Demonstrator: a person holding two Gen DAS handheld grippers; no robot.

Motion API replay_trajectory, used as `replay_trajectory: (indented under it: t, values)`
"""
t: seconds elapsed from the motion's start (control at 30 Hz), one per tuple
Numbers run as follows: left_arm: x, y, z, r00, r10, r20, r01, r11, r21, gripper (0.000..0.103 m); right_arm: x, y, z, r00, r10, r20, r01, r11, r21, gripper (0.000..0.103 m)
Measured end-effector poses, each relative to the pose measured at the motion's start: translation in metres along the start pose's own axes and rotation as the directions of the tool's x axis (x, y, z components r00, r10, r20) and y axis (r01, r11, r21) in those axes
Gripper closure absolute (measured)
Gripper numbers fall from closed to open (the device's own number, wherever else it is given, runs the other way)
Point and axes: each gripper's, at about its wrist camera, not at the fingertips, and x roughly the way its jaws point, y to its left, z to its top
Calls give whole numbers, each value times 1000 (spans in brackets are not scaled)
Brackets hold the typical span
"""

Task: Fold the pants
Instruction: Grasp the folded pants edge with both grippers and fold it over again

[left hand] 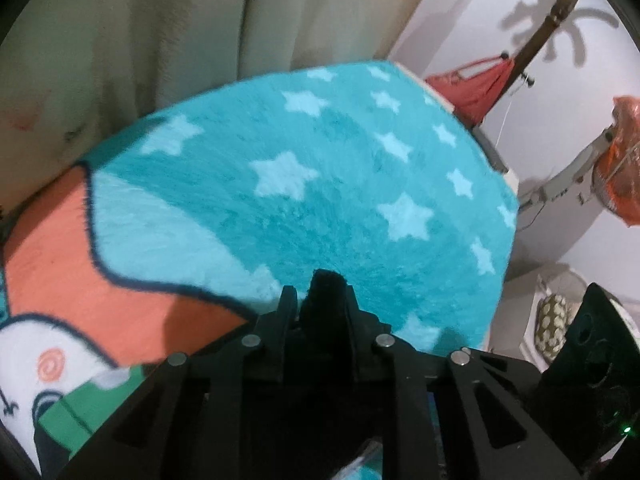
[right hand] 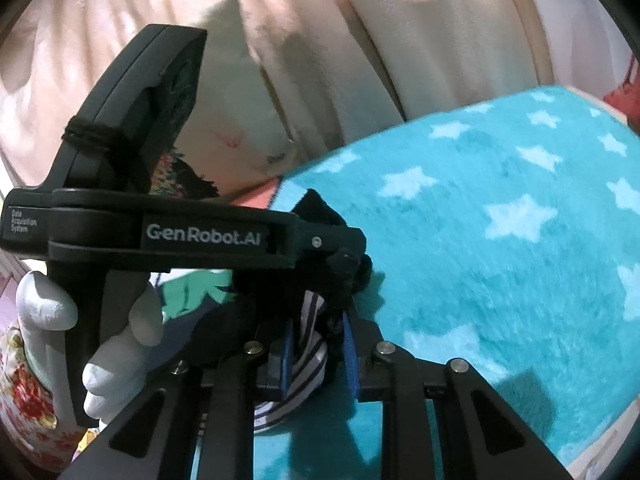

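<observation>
The pants are black fabric (left hand: pixel 326 282) with a navy-and-white striped part (right hand: pixel 308 348). In the left wrist view my left gripper (left hand: pixel 320 294) is shut on a bunched tuft of the black fabric, which sticks up between the narrow fingers. In the right wrist view my right gripper (right hand: pixel 318 336) is shut on the striped and black fabric between its blue pads (right hand: pixel 350 344). The left gripper (right hand: pixel 352 264) crosses that view from the left, held by a white-gloved hand (right hand: pixel 120 352), its tip right over the right gripper's grip. The rest of the pants is hidden.
A fluffy turquoise blanket with pale stars (left hand: pixel 320 184) covers the bed, with an orange and white cartoon patch (left hand: pixel 60 264) at the left. Cream curtains (left hand: pixel 160 32) hang behind. A red cloth (left hand: pixel 468 84) and an orange-wrapped fan (left hand: pixel 624 168) stand at the right. A floral cushion (right hand: pixel 28 396) lies at lower left.
</observation>
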Motion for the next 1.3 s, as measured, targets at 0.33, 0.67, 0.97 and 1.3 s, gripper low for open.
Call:
replay_trajectory:
  t: [0.33,0.67,0.97,1.3]
  values:
    - [-76,35,-37,984,46,173,-24,992,-127,82,-1,64,9,996,87,-13,-88,985,-151,81]
    - [-122,86,-101,953,145,267,-57,948,-313,82,19,130,-11,984,143,-107,-168,943,-287,82]
    - [-148,135,-163,938,201,282,-30,858,-512,59,64,165,-46,961,95,-258,-192,904,-382,71]
    - [-182,155,-209,896,256,363,4,812,-584,50,29,174,-15,948,211,-237,-287,889,-358,46]
